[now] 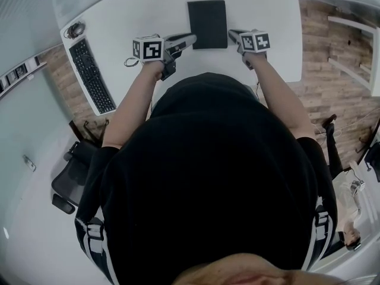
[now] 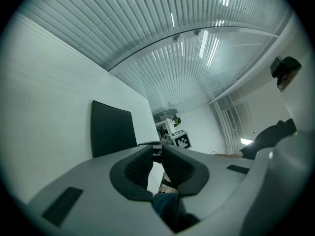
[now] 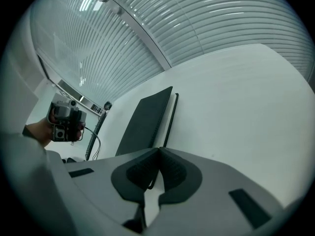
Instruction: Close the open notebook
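Notebook: likely light, stiff cover; grip free long edge | left jaws slightly apart, empty | right jaws together

The left gripper's body hides the notebook's near edge.

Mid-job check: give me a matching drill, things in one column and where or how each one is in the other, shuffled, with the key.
Things:
1 notebook
2 keyboard
3 right gripper
4 table

Places and states:
A white
B jaws together, just right of the notebook
C flat mid-table, black cover up
D by the table's left edge

Pairs: 1-C, 2-D, 3-B, 4-A
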Tool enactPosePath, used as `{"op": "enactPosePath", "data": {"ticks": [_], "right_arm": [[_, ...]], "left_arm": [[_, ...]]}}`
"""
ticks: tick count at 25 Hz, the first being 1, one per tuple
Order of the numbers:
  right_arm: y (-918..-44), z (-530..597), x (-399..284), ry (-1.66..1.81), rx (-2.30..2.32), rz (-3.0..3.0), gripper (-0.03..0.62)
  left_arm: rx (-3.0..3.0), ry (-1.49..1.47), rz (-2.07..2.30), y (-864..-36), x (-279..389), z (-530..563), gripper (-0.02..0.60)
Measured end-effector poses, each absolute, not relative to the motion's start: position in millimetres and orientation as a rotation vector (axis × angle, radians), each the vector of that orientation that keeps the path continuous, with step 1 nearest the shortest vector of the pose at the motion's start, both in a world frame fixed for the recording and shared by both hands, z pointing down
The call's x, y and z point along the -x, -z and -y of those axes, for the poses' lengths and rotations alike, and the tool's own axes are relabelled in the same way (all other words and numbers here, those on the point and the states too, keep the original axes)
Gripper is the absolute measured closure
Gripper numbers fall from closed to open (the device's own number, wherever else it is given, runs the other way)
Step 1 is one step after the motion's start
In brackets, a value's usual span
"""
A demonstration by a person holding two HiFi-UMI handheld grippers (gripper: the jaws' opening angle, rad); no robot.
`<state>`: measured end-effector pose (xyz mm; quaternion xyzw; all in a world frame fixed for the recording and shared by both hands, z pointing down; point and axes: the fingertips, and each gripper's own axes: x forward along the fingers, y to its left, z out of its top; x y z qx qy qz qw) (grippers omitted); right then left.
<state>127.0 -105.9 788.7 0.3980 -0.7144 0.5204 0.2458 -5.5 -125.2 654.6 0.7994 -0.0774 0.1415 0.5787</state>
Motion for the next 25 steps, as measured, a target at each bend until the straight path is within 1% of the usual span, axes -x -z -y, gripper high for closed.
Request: {"op": "enactPosePath", "data": {"ticks": [5,12,25], "right_arm": [[-762,109,-126,-1.385,-1.117,2.003,0.559],[-722,106,-135,-1.351,-1.193,2.061,0.559],[-659,95,-153,-1.243,-1.365,2.155,0.559]], "left_arm": [[-1.893,-0.328,0.163,-646,6,118,0.532],[-1.964,-0.304,0.186,-624,13,117,0.549],[-2.105,-0.307,0.287,-587,35,112,0.555]]}}
